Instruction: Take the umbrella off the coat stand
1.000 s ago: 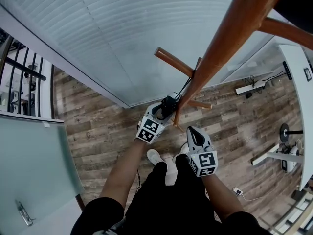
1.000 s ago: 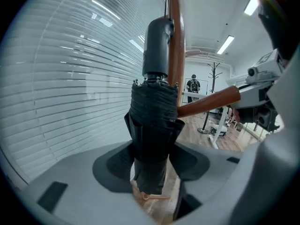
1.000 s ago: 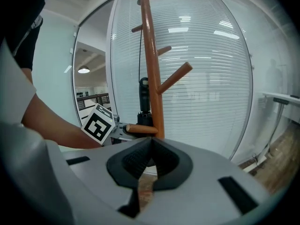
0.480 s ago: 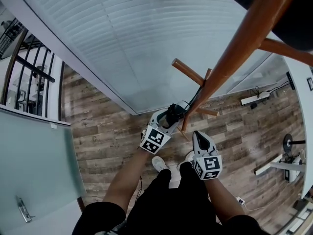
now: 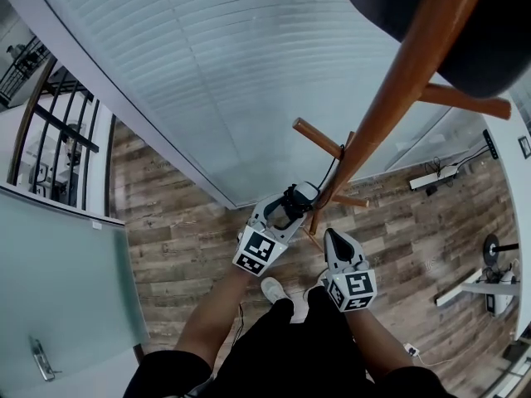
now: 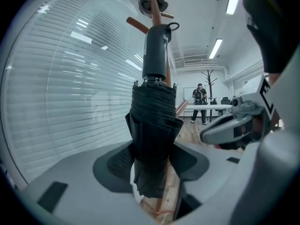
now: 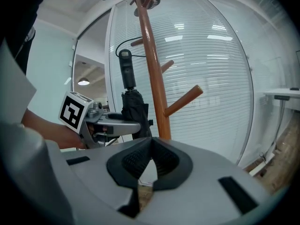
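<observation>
A folded black umbrella (image 6: pixel 151 135) stands upright between the jaws of my left gripper (image 6: pixel 152 159), which is shut on its canopy. Its thick handle (image 6: pixel 154 50) points up, close beside the brown wooden coat stand (image 5: pixel 388 110). A thin black cord (image 7: pixel 125 43) loops from the handle toward the stand's pole (image 7: pixel 152 78). In the head view the left gripper (image 5: pixel 286 208) holds the umbrella (image 5: pixel 292 197) just left of the pole, under a peg (image 5: pixel 317 137). My right gripper (image 5: pixel 335 244) hovers right of it, shut with nothing between its pads (image 7: pixel 140 159).
A glass wall with white blinds (image 5: pixel 232 73) runs behind the stand. A dark hat (image 5: pixel 477 52) sits on the stand's top. More pegs (image 7: pixel 183 100) jut out low. Wood floor (image 5: pixel 178 222), a power strip (image 5: pixel 440 177), and a railing (image 5: pixel 58 148) at the left.
My left gripper has lifted the umbrella upward along the pole. The right gripper rose a little beside it.
</observation>
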